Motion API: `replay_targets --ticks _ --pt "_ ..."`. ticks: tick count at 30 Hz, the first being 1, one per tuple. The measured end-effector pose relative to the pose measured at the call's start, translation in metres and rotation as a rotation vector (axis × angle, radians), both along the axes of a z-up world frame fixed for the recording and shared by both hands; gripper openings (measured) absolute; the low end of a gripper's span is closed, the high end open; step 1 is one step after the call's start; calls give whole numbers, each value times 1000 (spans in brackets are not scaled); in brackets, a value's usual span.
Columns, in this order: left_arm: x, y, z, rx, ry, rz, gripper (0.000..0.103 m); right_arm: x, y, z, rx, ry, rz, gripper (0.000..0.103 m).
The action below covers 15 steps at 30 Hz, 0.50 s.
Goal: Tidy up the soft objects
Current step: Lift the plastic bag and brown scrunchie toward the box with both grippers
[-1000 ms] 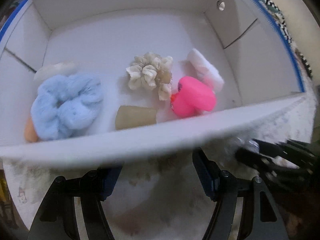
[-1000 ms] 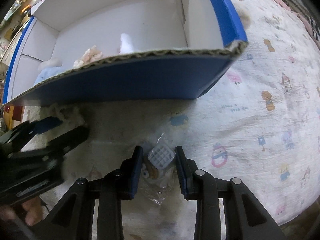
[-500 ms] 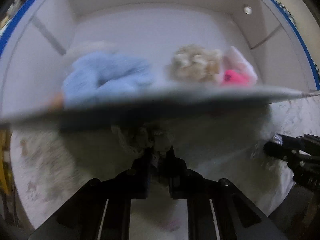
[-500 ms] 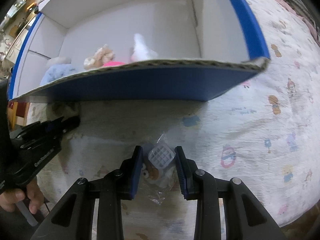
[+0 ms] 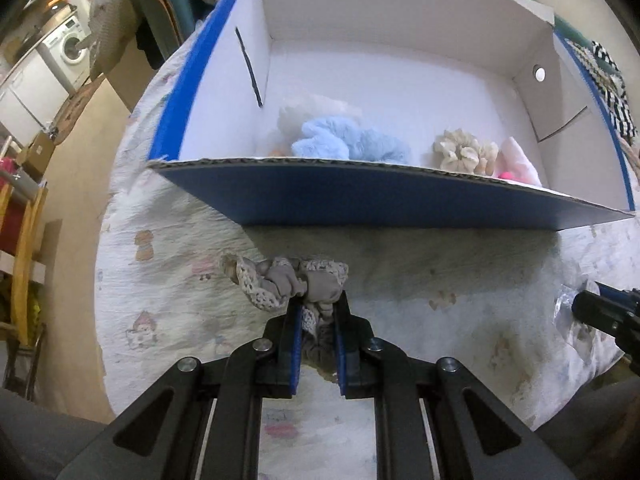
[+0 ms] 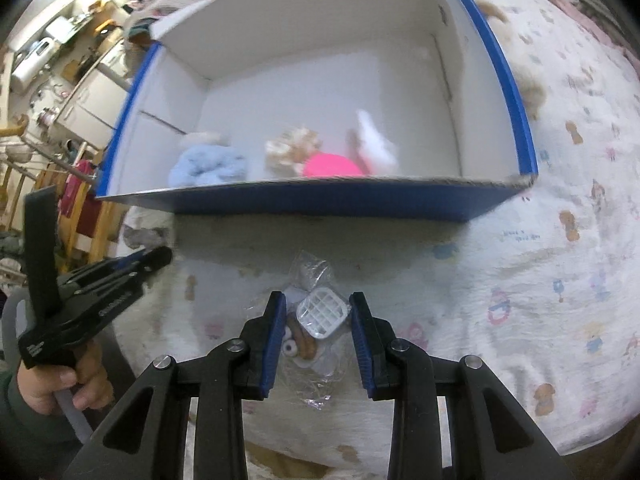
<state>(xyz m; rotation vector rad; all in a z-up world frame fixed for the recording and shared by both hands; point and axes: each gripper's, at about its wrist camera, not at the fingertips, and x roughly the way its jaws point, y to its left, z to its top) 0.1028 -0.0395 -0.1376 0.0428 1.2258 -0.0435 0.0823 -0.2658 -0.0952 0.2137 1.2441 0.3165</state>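
Only left cam shows left gripper (image 5: 316, 312) clamping grey scrunchie (image 5: 288, 282).

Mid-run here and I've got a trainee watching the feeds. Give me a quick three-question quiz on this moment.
1. True or false: the left gripper is shut on the grey lace-trimmed scrunchie.
2. Which item is already inside the blue box? A) the light blue scrunchie B) a green sponge C) a red sock
3. Fill in: the right gripper holds a clear plastic ____ with a white grid-patterned piece inside.

Key
1. True: the pads pinch the fabric, outside the box in front of its near wall.
2. A: it lies left of the cream scrunchie.
3. Bag: also outside the box.
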Motion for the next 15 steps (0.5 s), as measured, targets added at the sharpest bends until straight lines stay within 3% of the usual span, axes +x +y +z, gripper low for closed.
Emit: replay_targets --ticks 3,8,15 --pt "-13 9 4 -14 -12 2 12 -4 10 13 0 -33 28 34" --pt "-26 14 21 43 -65 -29 12 -11 30 25 -12 -59 68 34" --pt "-34 19 38 6 -88 12 12 -15 39 23 -31 -51 75 34"
